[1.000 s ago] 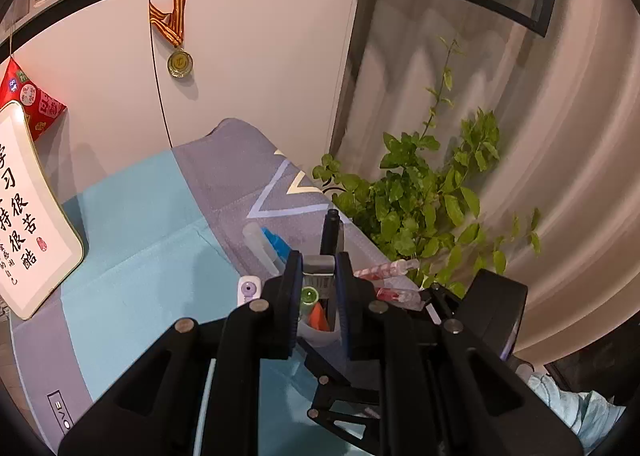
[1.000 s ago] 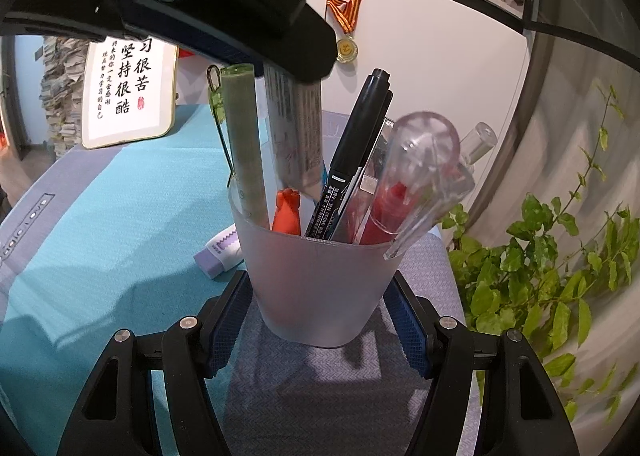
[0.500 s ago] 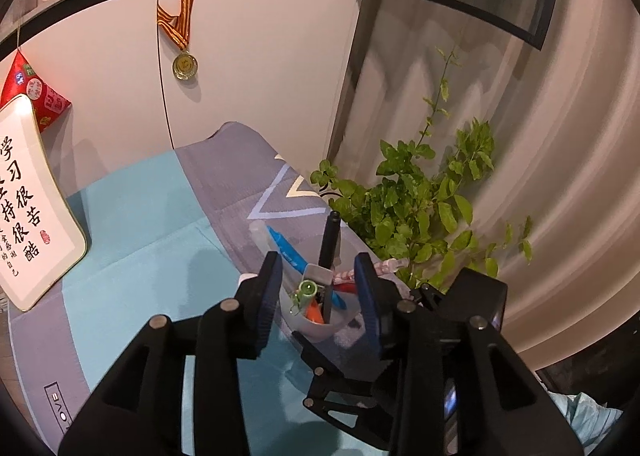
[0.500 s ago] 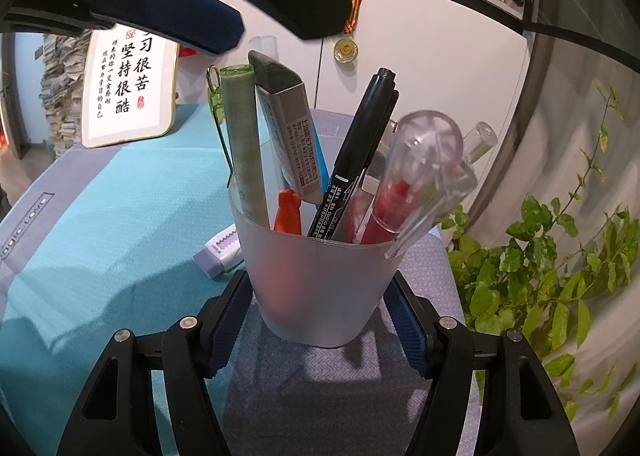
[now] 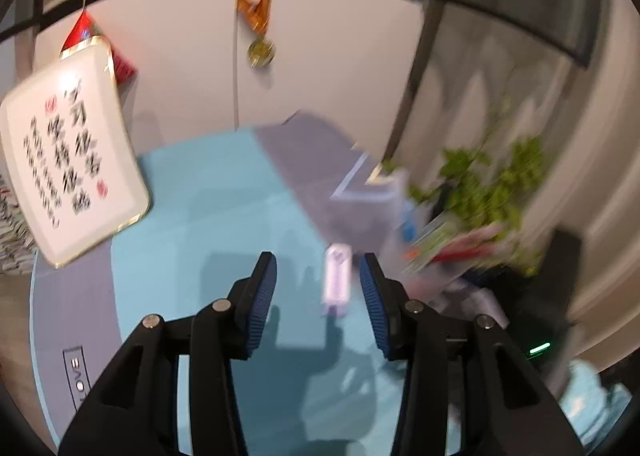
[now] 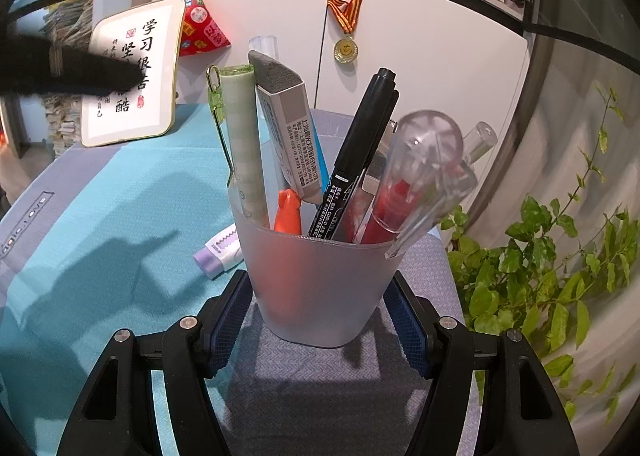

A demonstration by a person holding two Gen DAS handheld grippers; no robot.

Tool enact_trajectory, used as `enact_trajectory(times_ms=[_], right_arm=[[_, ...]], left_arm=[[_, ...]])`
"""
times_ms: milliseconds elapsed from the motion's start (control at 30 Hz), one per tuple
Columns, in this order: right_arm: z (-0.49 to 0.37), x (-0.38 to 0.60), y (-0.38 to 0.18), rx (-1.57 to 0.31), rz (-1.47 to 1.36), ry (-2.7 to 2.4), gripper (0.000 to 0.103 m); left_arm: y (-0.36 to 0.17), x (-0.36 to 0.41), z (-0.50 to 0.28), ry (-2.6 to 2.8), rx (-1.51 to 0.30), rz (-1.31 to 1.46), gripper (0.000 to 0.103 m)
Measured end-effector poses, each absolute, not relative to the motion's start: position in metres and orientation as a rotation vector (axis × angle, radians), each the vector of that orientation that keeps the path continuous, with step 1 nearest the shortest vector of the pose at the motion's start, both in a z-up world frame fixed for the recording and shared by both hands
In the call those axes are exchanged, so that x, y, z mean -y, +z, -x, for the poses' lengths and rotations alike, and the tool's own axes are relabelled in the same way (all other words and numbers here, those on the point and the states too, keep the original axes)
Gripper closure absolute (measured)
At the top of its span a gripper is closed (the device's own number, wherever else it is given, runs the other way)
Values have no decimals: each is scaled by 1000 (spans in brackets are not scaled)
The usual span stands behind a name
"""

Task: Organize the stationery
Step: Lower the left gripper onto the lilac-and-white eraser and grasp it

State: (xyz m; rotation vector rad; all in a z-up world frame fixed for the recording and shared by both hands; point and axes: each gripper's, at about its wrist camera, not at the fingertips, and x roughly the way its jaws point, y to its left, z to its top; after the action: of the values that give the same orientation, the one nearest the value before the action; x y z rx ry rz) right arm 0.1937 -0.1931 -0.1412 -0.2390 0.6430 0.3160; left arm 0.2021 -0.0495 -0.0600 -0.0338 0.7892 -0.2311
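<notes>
My right gripper [image 6: 320, 296] is shut on a frosted plastic cup [image 6: 320, 276] that stands on the grey part of the mat. The cup holds a grey eraser in a paper sleeve [image 6: 288, 124], a green pen [image 6: 244, 136], a black marker [image 6: 360, 148] and a clear red pen [image 6: 416, 176]. My left gripper [image 5: 318, 264] hovers left of the blurred cup [image 5: 404, 252], its jaws opening and holding nothing. A purple-and-white correction tape [image 5: 338, 276] lies on the teal mat below, seen between the jaws. It also shows beside the cup [image 6: 220, 252].
A framed calligraphy board [image 5: 68, 152] leans against the white cupboard at the back left. A leafy plant [image 6: 552, 256] stands right of the cup at the mat's edge. A medal [image 6: 346, 50] hangs on the cupboard door. The teal mat [image 5: 208, 196] stretches left.
The left gripper opened and let go of the grey eraser, which now stands in the cup. It then swung left, away from the cup and over the correction tape. The right gripper kept still.
</notes>
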Motion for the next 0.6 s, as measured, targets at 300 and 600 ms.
enact_trajectory(times_ms=[300,600], right_arm=[[-196,197,-141,-648,230,312,34],[-195,197,-141,-650,224,314,34]], left_arm=[[-133,73,-217,-221,-877,-73,62],[-132,80,-233,-332,-873,21,61]])
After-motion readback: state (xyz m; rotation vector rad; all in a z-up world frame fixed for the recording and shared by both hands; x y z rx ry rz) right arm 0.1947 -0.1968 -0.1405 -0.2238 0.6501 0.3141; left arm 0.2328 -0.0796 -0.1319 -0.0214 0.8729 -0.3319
